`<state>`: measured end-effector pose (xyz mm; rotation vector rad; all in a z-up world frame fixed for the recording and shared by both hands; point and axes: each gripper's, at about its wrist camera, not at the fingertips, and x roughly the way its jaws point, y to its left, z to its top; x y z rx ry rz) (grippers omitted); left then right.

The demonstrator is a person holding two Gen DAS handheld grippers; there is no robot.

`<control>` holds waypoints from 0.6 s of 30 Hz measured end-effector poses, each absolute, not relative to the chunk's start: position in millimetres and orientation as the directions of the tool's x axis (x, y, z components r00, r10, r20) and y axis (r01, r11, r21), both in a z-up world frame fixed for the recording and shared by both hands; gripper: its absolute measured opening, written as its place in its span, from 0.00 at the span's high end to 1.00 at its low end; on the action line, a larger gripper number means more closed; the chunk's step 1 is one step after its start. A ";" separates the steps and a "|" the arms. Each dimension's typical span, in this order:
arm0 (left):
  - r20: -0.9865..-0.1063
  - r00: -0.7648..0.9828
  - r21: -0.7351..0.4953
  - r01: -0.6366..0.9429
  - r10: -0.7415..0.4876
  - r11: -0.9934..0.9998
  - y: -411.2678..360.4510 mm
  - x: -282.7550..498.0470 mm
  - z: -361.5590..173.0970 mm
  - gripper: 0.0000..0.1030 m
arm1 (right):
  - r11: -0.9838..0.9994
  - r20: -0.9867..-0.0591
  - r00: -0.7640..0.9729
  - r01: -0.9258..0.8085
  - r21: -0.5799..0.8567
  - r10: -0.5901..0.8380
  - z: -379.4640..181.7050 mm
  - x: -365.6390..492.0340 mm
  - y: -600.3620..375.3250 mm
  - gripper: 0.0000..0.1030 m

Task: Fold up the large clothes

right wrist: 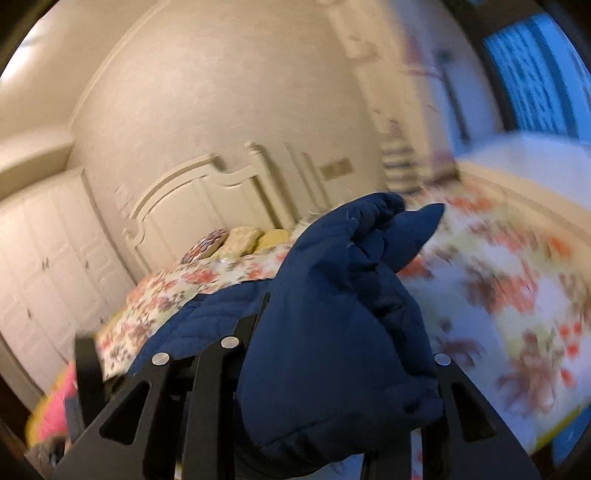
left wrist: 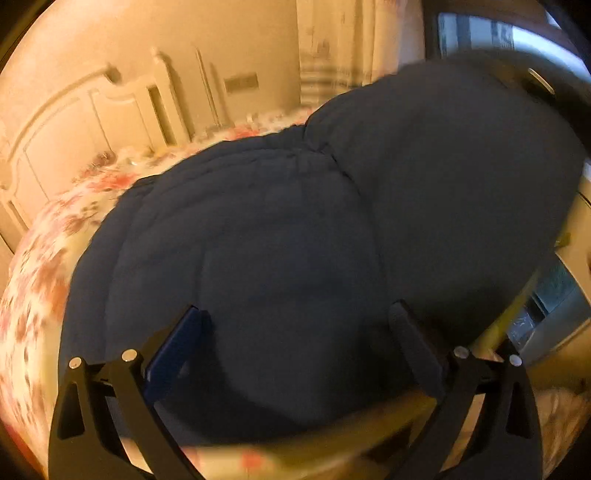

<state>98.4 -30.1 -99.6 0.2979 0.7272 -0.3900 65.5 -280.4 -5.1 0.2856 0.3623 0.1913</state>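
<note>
Left wrist view: a large navy quilted coat [left wrist: 295, 229] lies spread over the bed [left wrist: 44, 266], covering most of the frame; the bedspread under it is floral, pink and red on white. The left gripper [left wrist: 295, 332] hovers over the near part of the coat with its two fingers [left wrist: 173, 350] wide apart and nothing between them; whether the tips touch the fabric cannot be told. A cream carved headboard [left wrist: 92, 122] stands at the far end of the bed, a curtain [left wrist: 332, 48] and a window [left wrist: 476, 33] to the right of it. Right wrist view: the right gripper [right wrist: 332, 369] is clamped on a bunched fold of the same coat [right wrist: 332, 314], lifted clear of the bedspread; fabric drapes over the fingers and hides the tips. The rest of the coat trails down to the left onto the bed [right wrist: 498, 295]. Pillows [right wrist: 240, 240] sit against the headboard [right wrist: 207, 192]; white wardrobe doors [right wrist: 44, 258] stand at left. Background is motion-blurred in both views
</note>
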 end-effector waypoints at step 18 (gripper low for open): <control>-0.518 0.852 -0.184 -0.023 -0.077 0.983 250.0 101.3 0.8 0.02 | 0.500 -0.409 0.902 -0.420 -0.757 0.139 -114.1 87.3 105.0 0.54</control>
